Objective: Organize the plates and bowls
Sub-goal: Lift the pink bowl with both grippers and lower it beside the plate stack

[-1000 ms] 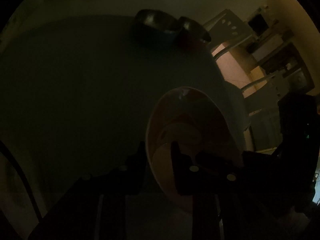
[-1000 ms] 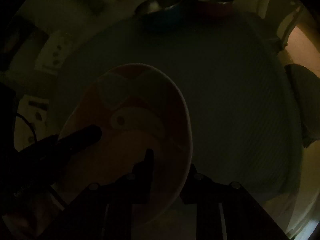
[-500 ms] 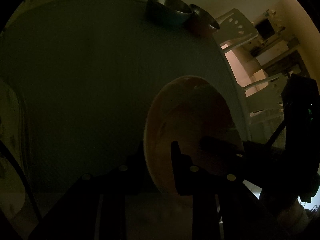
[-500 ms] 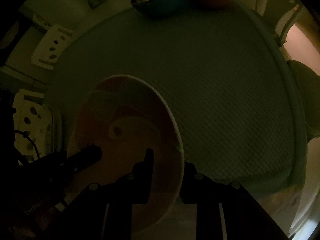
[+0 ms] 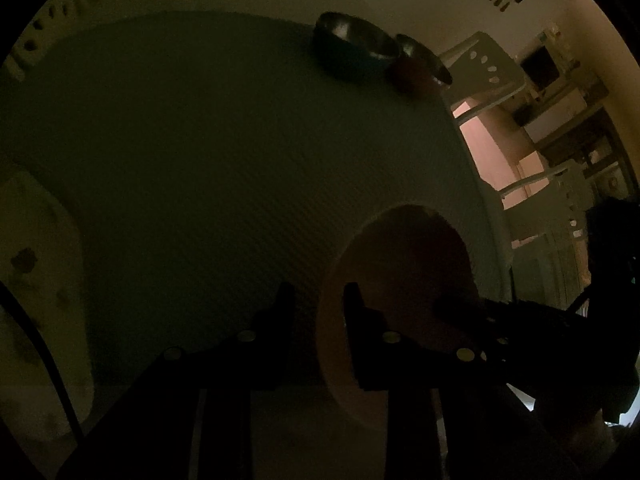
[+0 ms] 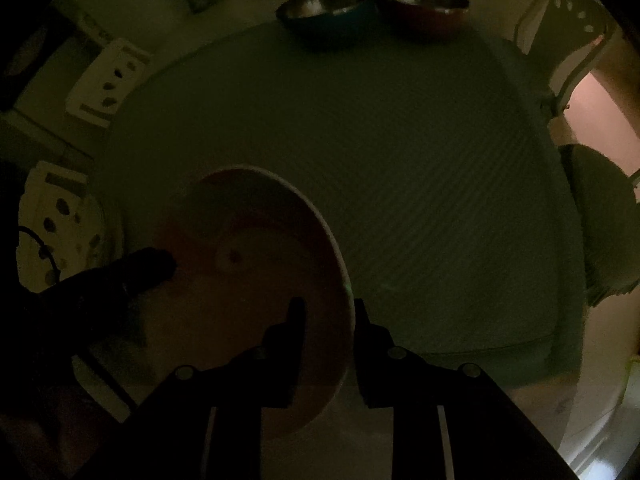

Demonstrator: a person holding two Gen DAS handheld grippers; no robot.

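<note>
1. The plate (image 6: pixel 256 280), pale-rimmed with an orange pattern, sits in the lower centre of both wrist views, over the near edge of the green-matted surface (image 6: pixel 400 160).
2. The right gripper (image 6: pixel 328 312) has its jaws closed on the plate's right rim, one finger inside the dish and one outside.
3. The left gripper (image 5: pixel 316 300) straddles the opposite rim; its jaws are opening, and in this dim light the pads seem clear of the rim.
4. A teal bowl (image 6: pixel 324 10) and a red bowl (image 6: pixel 422 4) stand side by side at the far edge, top of frame.
5. White chairs (image 5: pixel 484 68) stand beyond the surface.
</note>
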